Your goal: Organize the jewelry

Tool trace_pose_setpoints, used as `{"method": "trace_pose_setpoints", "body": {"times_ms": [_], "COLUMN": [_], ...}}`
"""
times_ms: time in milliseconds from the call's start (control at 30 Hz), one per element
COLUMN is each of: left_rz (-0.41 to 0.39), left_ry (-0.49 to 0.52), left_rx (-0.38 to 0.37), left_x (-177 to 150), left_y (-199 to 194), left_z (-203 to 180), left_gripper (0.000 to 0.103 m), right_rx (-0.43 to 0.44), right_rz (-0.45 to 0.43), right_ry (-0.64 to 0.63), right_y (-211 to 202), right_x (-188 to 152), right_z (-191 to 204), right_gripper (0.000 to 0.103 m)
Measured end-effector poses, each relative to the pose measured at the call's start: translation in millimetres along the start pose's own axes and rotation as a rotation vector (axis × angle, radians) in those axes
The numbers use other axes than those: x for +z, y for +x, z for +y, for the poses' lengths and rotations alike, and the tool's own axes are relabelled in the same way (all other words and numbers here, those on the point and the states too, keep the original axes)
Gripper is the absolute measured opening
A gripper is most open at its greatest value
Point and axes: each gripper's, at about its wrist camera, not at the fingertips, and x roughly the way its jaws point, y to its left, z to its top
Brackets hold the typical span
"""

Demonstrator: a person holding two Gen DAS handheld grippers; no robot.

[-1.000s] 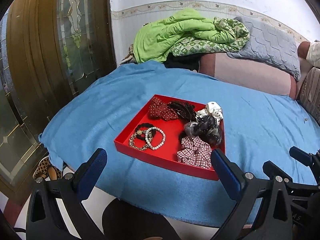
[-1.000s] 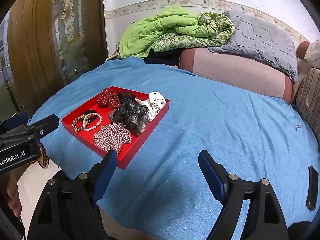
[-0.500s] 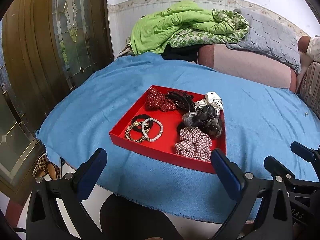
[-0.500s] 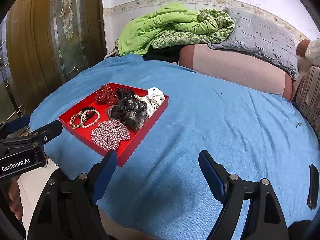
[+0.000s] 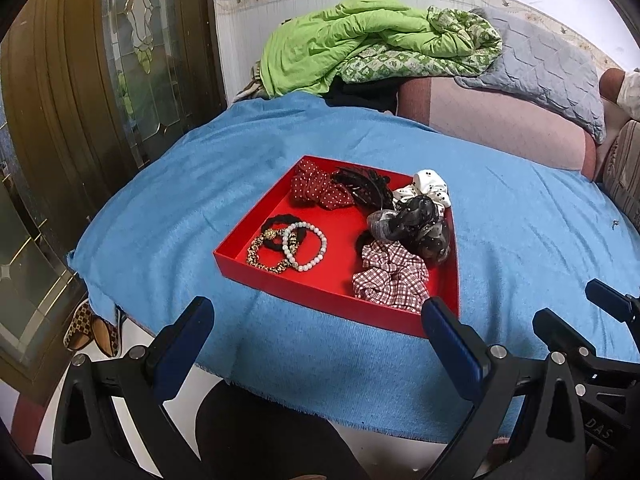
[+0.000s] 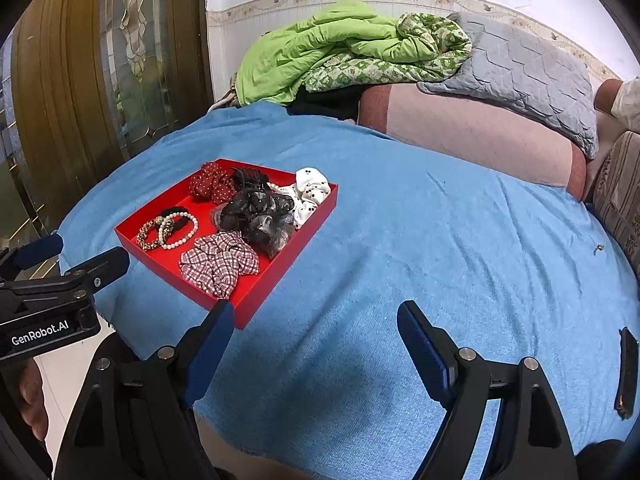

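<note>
A red tray (image 5: 320,300) lies on the blue bedspread (image 5: 168,216), just ahead of my left gripper (image 5: 316,306), which is open and holds nothing. In the tray a pearl bracelet (image 5: 306,246), a gold-patterned bracelet (image 5: 264,254) and a black hair tie (image 5: 276,222) overlap at the left. A plaid scrunchie (image 5: 390,278), a sheer black scrunchie (image 5: 416,226), a white dotted scrunchie (image 5: 430,184), a black claw clip (image 5: 362,184) and a red dotted scrunchie (image 5: 316,188) fill the rest. My right gripper (image 6: 315,308) is open over bare bedspread, right of the tray (image 6: 280,268).
A green quilt (image 6: 320,48), a grey pillow (image 6: 520,68) and a pink bolster (image 6: 460,132) are piled at the back. A wooden glass-panelled door (image 5: 100,92) stands at the left, with slippers (image 5: 86,328) on the floor below. A dark flat object (image 6: 626,372) lies at the bedspread's right edge.
In the left wrist view the tray sits slightly higher in the picture than before. Nothing in the tray has moved, and both grippers stay open.
</note>
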Motion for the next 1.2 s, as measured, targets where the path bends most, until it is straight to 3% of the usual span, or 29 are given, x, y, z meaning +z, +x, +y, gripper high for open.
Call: {"method": "trace_pose_setpoints", "body": {"times_ms": [733,1200], "left_rz": [0.027,0.008], "left_ry": [-0.025,-0.078], "left_rx": [-0.01,0.016], "left_x": [-2,11], "left_y": [17,29], "left_z": [10,31], "left_gripper": [0.103,0.103], "right_rx": [-0.019,-0.001], "right_rz": [0.017,0.012], "right_ry": [-0.03,-0.09], "right_y": [9,25], "right_x": [-1,23], "right_z": [7,24], "right_gripper": [0.087,0.087]}}
